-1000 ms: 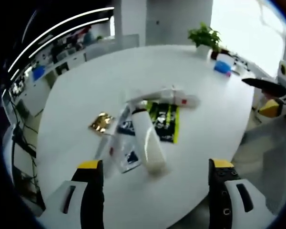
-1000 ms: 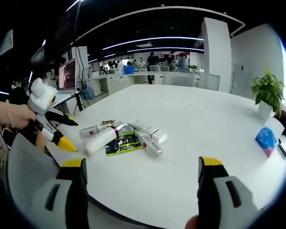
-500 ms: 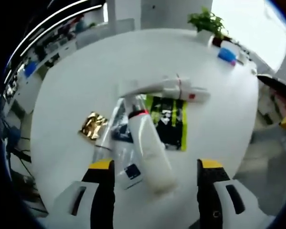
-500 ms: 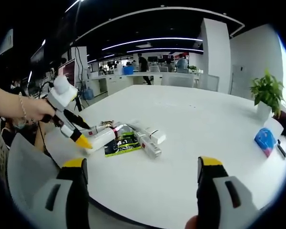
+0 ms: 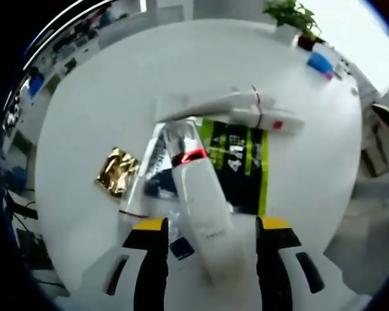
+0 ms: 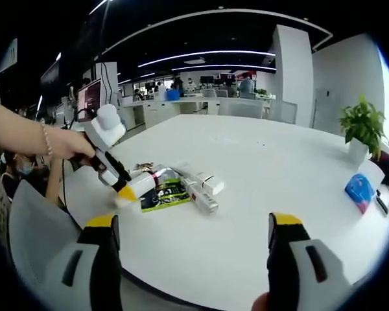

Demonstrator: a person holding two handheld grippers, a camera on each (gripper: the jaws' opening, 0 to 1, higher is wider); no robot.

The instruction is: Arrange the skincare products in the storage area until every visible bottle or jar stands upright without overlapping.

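Note:
A white bottle (image 5: 204, 207) with a red band and a clear cap lies flat on the round white table (image 5: 104, 103). Its base end sits between the jaws of my left gripper (image 5: 211, 225), which is open with a gap on each side. The bottle rests partly on a black-and-green sachet (image 5: 241, 162) and a clear tube (image 5: 142, 188). Two white tubes (image 5: 230, 103) lie beyond them. In the right gripper view, a hand holds the left gripper (image 6: 120, 188) down at the pile (image 6: 181, 184). My right gripper (image 6: 194, 223) is open near the table's edge, holding nothing.
A gold foil packet (image 5: 117, 172) lies left of the pile. A blue object (image 6: 358, 192) and a potted plant (image 6: 363, 126) stand at the far right. A person's arm (image 6: 26, 139) reaches in from the left. Office desks and people fill the background.
The left gripper has come down onto the pile, its jaws narrowing to straddle the white bottle's base. The right gripper has stayed put.

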